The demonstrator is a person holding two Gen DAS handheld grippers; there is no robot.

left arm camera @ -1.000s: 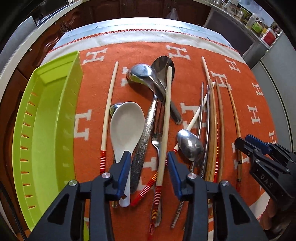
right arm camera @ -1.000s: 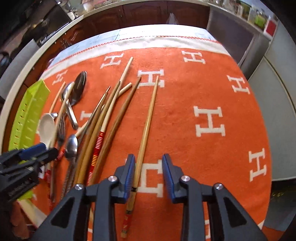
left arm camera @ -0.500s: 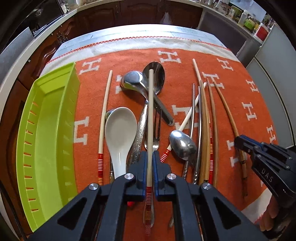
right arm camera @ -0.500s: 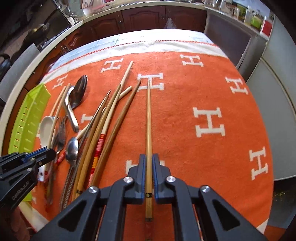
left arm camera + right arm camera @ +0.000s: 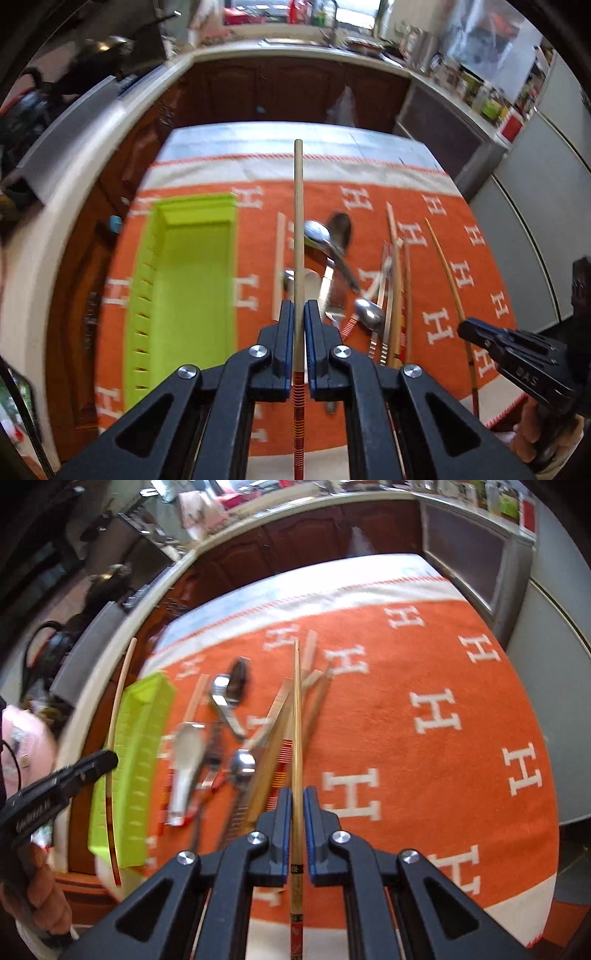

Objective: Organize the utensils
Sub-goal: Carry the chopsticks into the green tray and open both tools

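Note:
My left gripper [image 5: 299, 308] is shut on a pale chopstick [image 5: 298, 221] with a red-striped end, held in the air above the utensil pile. My right gripper [image 5: 296, 793] is shut on a brown bamboo chopstick [image 5: 296, 716], also off the cloth. Each gripper shows in the other's view: the right gripper [image 5: 468, 329] with its brown chopstick [image 5: 448, 280], the left gripper [image 5: 108, 757] with its pale chopstick [image 5: 117, 716]. A lime-green tray [image 5: 192, 280] lies at the left, also seen as the tray [image 5: 140, 760]. Spoons [image 5: 318, 234], a white ceramic spoon [image 5: 188, 753] and several chopsticks [image 5: 397, 295] lie on the cloth.
An orange cloth [image 5: 424, 701] with white H marks covers the table. Its right half holds no utensils. A person's hand [image 5: 44, 897] grips the left tool. Dark wooden cabinets [image 5: 295, 92] and a pale counter curve around the table's far side.
Both grippers went from open to shut, each on a chopstick. Both then rose and tilted up, lifting the chopsticks off the cloth; the left rose more.

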